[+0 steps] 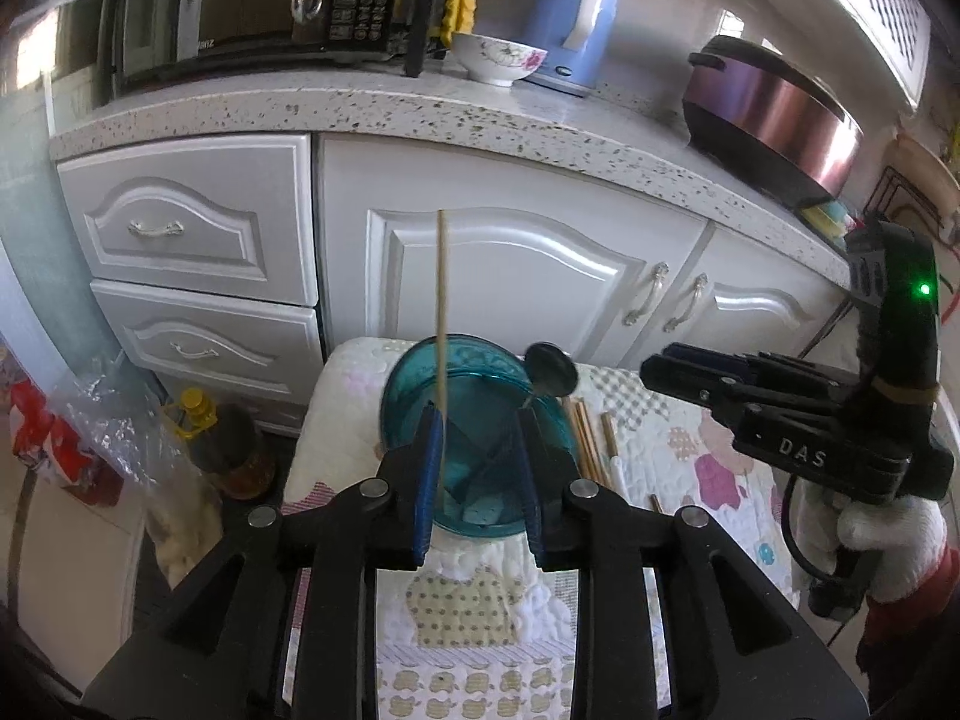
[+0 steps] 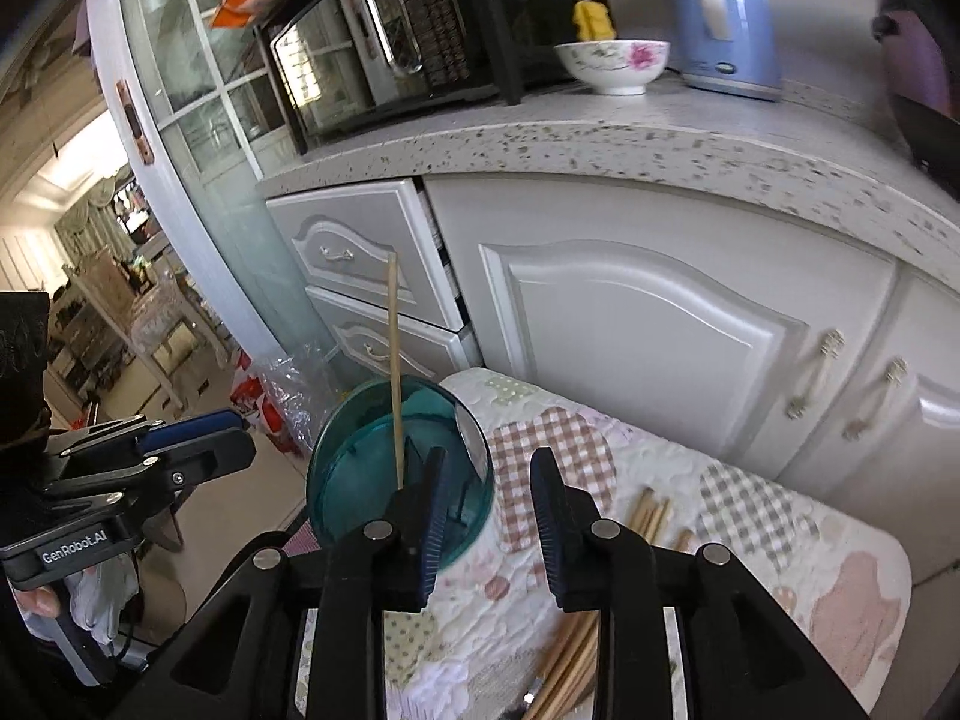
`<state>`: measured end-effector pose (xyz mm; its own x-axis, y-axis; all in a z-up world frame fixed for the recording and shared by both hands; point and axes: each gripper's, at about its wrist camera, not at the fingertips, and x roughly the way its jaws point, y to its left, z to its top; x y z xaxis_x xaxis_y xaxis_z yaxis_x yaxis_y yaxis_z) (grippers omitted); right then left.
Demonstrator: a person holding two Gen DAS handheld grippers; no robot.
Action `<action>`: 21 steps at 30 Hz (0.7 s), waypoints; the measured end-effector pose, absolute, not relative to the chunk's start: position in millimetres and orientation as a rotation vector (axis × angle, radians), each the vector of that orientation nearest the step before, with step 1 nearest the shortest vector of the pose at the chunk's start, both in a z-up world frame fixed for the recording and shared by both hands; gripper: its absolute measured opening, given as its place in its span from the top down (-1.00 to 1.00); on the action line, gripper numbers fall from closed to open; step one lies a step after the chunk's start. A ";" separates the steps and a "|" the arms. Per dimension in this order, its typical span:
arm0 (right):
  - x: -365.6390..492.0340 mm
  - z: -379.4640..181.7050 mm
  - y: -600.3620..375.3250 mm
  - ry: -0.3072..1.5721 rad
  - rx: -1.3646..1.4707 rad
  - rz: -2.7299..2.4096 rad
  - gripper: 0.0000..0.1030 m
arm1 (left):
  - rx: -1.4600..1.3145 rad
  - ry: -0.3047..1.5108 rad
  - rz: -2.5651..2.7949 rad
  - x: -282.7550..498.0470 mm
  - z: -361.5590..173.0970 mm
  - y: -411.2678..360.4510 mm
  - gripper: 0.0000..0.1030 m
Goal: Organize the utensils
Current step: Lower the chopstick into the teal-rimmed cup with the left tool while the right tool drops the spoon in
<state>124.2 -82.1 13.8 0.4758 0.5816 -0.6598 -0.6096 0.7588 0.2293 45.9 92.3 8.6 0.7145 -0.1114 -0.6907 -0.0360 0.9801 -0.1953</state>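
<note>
Left gripper (image 1: 477, 414) hangs right over the teal holder (image 1: 420, 372), jaws spread wide, nothing pinched between them. One bamboo chopstick (image 1: 442, 300) stands upright in the holder, its lower end passing just beside the left blue pad; I'd call that resting in the cup, not gripped. A dark spoon (image 1: 551, 369) leans at the holder's right rim, bowl end up.

Over to the right gripper (image 2: 489, 504): jaws apart as well, empty, poised above the quilted cloth (image 2: 780, 540) just to the right of the holder. From this side the same chopstick rises straight out of the teal cup, and the other gripper sits off at the left edge of the right wrist view.

Now the count. In the holder: one chopstick and the spoon, as far as I can see. Still out on the cloth: a bunch of loose chopsticks (image 2: 651, 516) lying just beyond the right gripper's fingers, and more chopsticks (image 2: 570, 660) blurred beneath its body near the bottom of the right wrist view. How many in all, I can't tell.

So my read is an early-to-middle stage: the holder has its first pieces, most of the sticks are still waiting. The right gripper looks best placed for the next pick, being nearest the loose bunch; thin round sticks lying side by side may roll or come up in pairs
</note>
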 end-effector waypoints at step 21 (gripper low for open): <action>104.9 -80.2 -165.3 1.000 0.019 0.446 0.29 | -0.092 0.852 -0.122 31.9 -32.1 15.4 0.52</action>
<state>104.9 -165.3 -80.2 0.4583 0.3705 -0.8079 -0.3537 0.9099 0.2167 31.9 15.4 -32.1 0.6519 -0.1444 -0.7444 0.0705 0.9890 -0.1301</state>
